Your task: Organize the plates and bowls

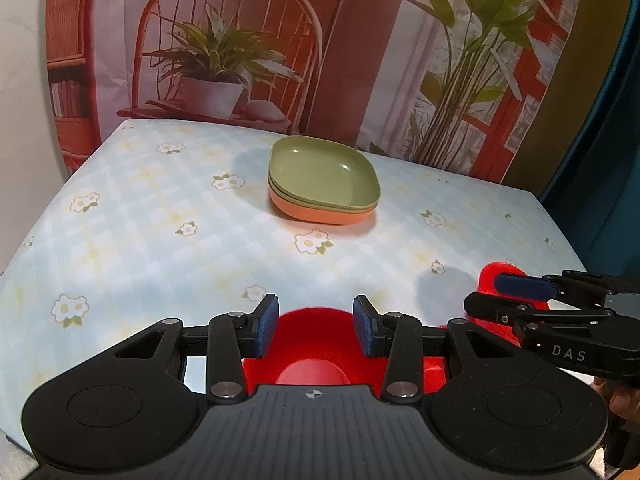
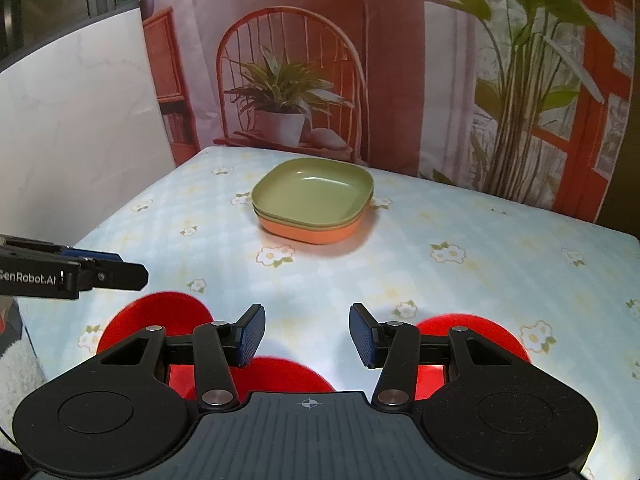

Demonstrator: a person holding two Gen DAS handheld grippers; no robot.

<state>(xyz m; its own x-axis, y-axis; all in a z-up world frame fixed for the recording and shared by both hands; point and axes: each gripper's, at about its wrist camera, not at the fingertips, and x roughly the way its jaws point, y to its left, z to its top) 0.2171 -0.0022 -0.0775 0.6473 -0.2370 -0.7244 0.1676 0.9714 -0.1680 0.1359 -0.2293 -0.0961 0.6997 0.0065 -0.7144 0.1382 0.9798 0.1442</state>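
Note:
A stack of square plates, two green on one orange, sits past the middle of the table. Three red bowls stand along the near edge. My left gripper hovers open over one red bowl, its pads clear of the rim. My right gripper is open with only tablecloth between its fingers. A second red bowl lies under its left finger. The third red bowl lies under its right finger.
The table has a pale blue checked cloth with flower prints. Behind it hangs a printed backdrop showing a chair and plants. A white wall panel stands at the left, and a person's hand shows at the right edge.

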